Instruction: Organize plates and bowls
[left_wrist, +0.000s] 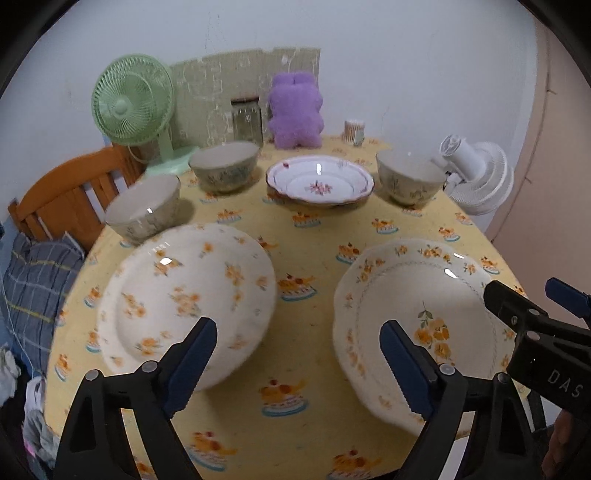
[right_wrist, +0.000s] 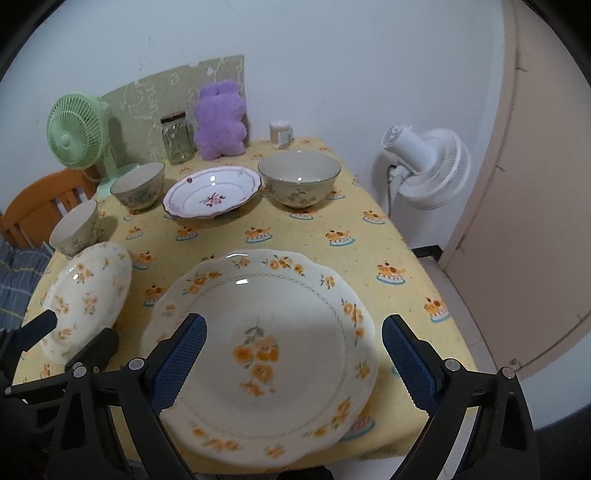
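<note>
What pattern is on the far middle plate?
Pink-purple floral centre, dark scalloped rim on the far middle plate; right wrist view.

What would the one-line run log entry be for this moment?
left gripper: open, empty | right gripper: open, over orange-flowered cream plate | three bowls, pink-flowered white plate: untouched

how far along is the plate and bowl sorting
Hardly begun. Nothing looks stacked: three bowls, e.g. the right bowl, stand apart around the pink-flowered plate. Nothing is in hand: the open right hand-held gripper hovers over the near orange-flowered plate; the left hand-held gripper is open too. All grouping remains.
</note>
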